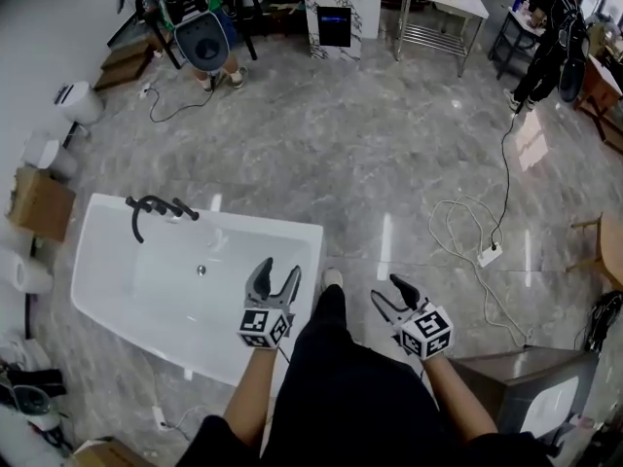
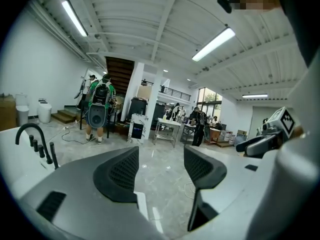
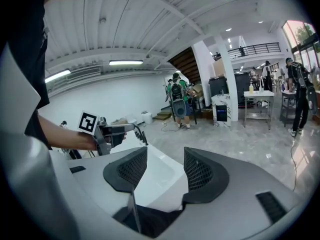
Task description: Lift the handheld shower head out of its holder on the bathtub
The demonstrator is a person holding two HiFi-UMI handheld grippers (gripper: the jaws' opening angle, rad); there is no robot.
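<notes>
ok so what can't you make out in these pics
- Head view: the black tap set on the bathtub is too small to tell which piece is the shower head or its holder.
- Left gripper view: the tap set is small and warped near the left edge.
- Right gripper view: the left claw overlaps part of the tap set.

Cardboard box (image 1: pixel 39 202) far left; power strip (image 1: pixel 490 254) on grey floor (image 1: pixel 370 154); marbled cabinet (image 1: pixel 335 13) beside metal table (image 1: pixel 440 8).

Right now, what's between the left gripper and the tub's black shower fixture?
Head view: only the bathtub basin and its drain, between left gripper and black shower fixture.
</notes>
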